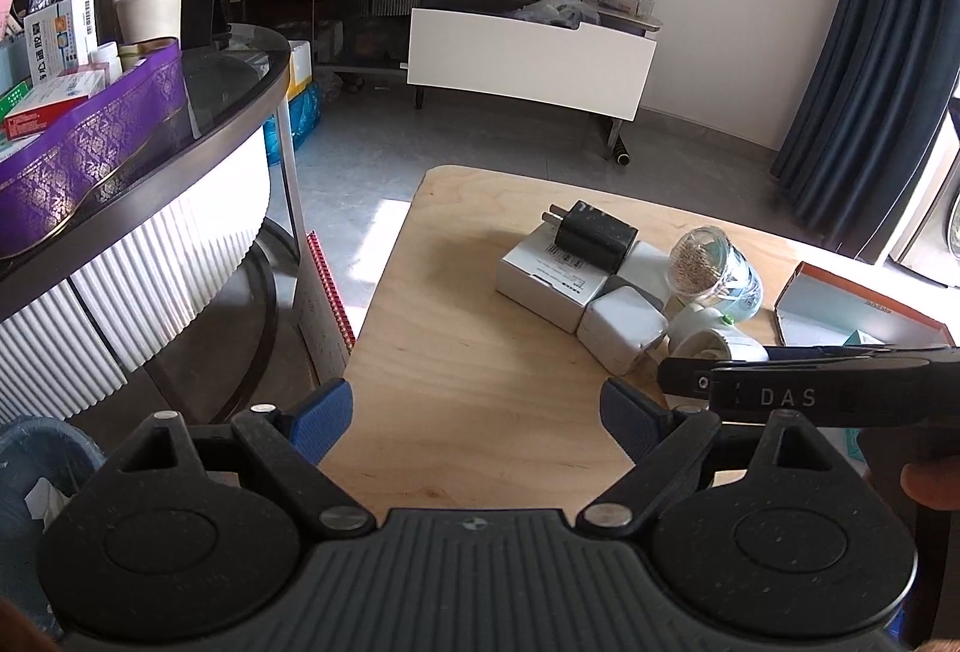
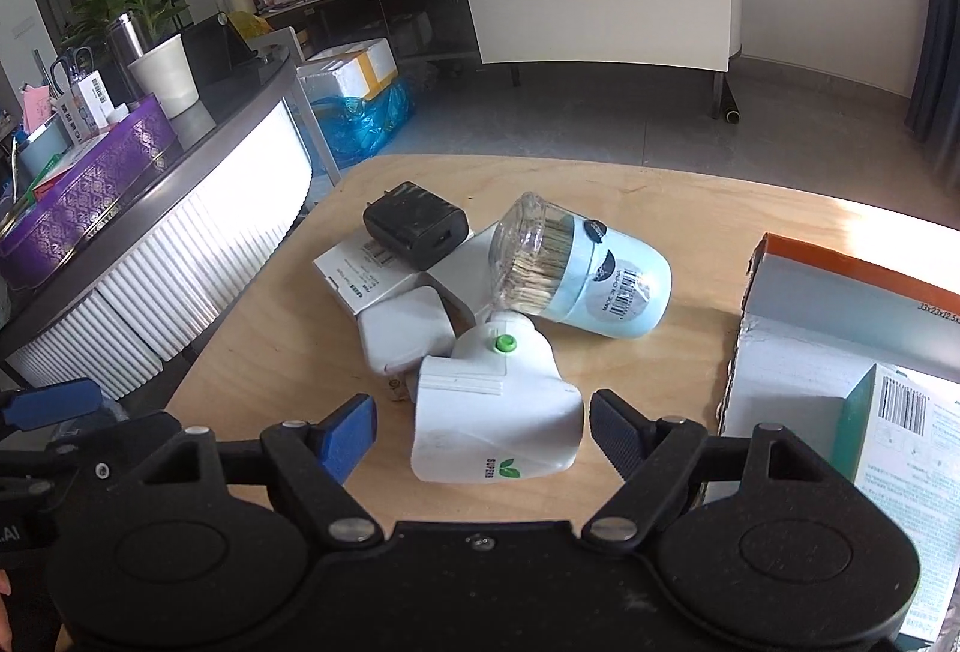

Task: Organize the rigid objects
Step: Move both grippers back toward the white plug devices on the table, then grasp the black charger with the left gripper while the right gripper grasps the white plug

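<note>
A pile sits mid-table: a black charger (image 2: 415,224) on a white box (image 2: 360,271), a white adapter (image 2: 405,331), a toothpick jar (image 2: 576,271) on its side, and a white plastic device with a green button (image 2: 495,412). My right gripper (image 2: 480,433) is open, its jaws on either side of the white device, not touching it. My left gripper (image 1: 477,415) is open and empty over bare table, left of the pile; the charger (image 1: 594,232), the adapter (image 1: 624,328) and the jar (image 1: 714,271) show there too.
An open cardboard box (image 2: 840,346) holding a teal carton (image 2: 900,436) stands at the table's right. A round dark side table (image 1: 228,105) with a purple box (image 1: 90,141) stands left. The right gripper's body (image 1: 828,388) crosses the left wrist view.
</note>
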Motion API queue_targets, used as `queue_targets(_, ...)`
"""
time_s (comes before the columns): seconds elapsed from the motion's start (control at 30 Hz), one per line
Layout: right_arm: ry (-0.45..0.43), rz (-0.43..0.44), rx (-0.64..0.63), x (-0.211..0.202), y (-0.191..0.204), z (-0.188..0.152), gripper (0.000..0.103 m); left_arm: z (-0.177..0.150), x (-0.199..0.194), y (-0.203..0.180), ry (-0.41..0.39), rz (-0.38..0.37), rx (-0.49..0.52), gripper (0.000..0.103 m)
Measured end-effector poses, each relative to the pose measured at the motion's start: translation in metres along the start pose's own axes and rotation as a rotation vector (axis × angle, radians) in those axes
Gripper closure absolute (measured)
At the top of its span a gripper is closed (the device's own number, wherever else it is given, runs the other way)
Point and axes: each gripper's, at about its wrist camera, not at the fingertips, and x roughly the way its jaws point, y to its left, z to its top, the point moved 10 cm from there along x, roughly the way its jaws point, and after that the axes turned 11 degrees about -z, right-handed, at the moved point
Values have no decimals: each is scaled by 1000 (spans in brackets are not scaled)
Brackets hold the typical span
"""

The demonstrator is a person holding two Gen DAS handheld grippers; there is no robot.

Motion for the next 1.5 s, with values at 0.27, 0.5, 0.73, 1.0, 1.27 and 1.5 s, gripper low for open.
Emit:
queue_targets(0.27, 30, 21, 40, 1, -9, -12, 28, 31, 26, -10, -46, -41, 72, 7)
queue_targets(0.5, 33, 5, 11, -34, -17, -36, 28, 58, 79, -28, -79, -147, 243, 4)
queue_targets(0.73, 23, 1, 2, -51, -20, -44, 29, 54, 112, -43, -86, -204, 359, 7)
queue_targets(1.0, 1, 28, 29, -67, -20, -45, 29, 52, 123, -45, -103, -241, 370, 27)
queue_targets(1.27, -23, 22, 43, -75, -21, -45, 29, 52, 111, -46, -122, -236, 329, 39)
queue_targets(1.5, -70, 10, 49, -92, -24, -42, 29, 47, 73, -49, -137, -202, 263, 39)
